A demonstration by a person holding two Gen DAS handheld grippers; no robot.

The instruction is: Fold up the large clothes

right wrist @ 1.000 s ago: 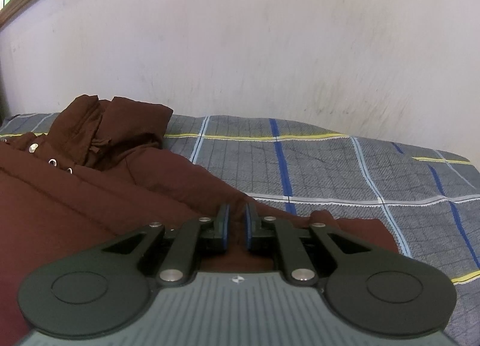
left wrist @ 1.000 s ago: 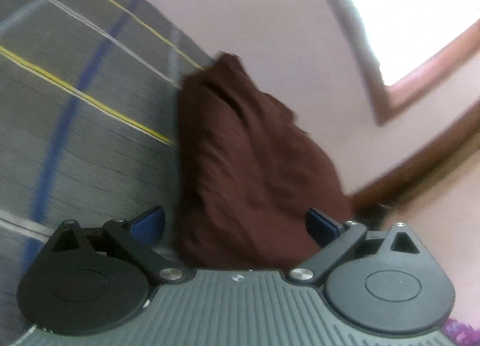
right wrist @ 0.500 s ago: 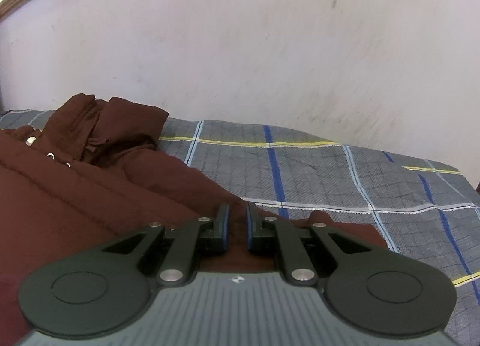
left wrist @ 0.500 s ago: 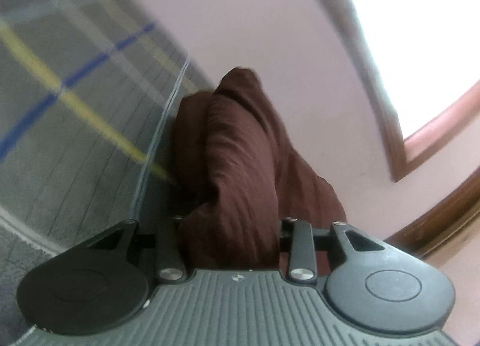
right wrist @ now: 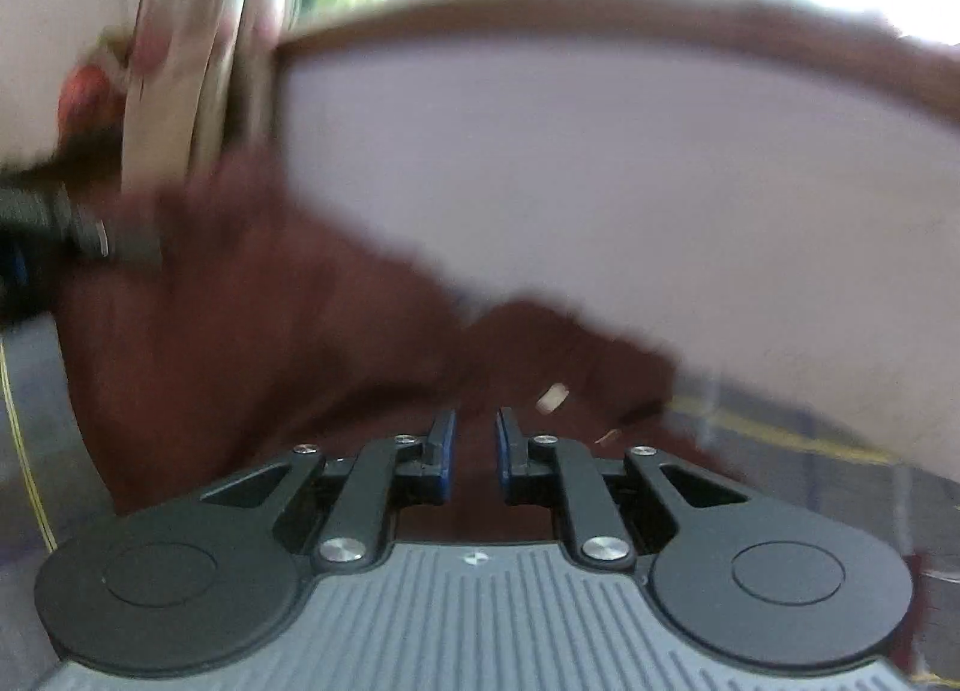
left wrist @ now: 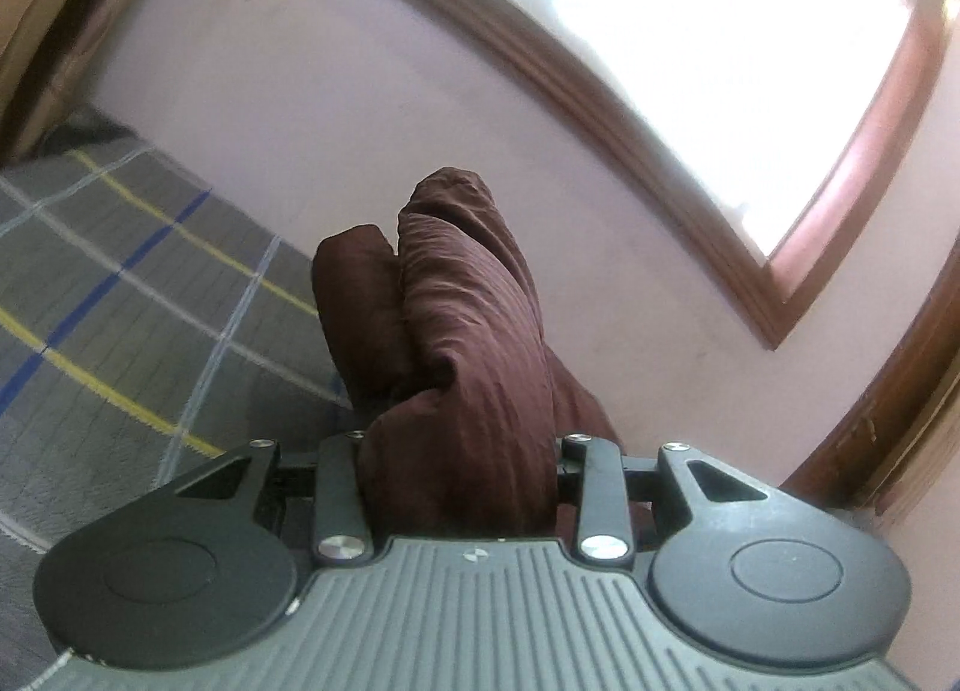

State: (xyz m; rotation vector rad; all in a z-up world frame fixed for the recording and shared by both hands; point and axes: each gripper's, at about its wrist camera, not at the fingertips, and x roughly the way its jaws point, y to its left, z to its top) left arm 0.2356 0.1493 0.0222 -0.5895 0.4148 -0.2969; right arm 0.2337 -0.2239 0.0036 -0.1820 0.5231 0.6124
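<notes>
Both claws lifted since earlier, left claw [left wrist: 459, 451] now clamping brown garment [left wrist: 468, 331]

Dark brown jacket [left wrist: 474, 331], thick ribbed fabric, bunched into two puffy rolls, lifted off the grey checked bedcover [left wrist: 138, 295] near its wall-side edge. In the right wrist view the jacket [right wrist: 270, 331] is blurred, stretched in a sagging span from upper left down to lower right, pale snap buttons [right wrist: 552, 397] showing on the low end over the bedcover.
</notes>
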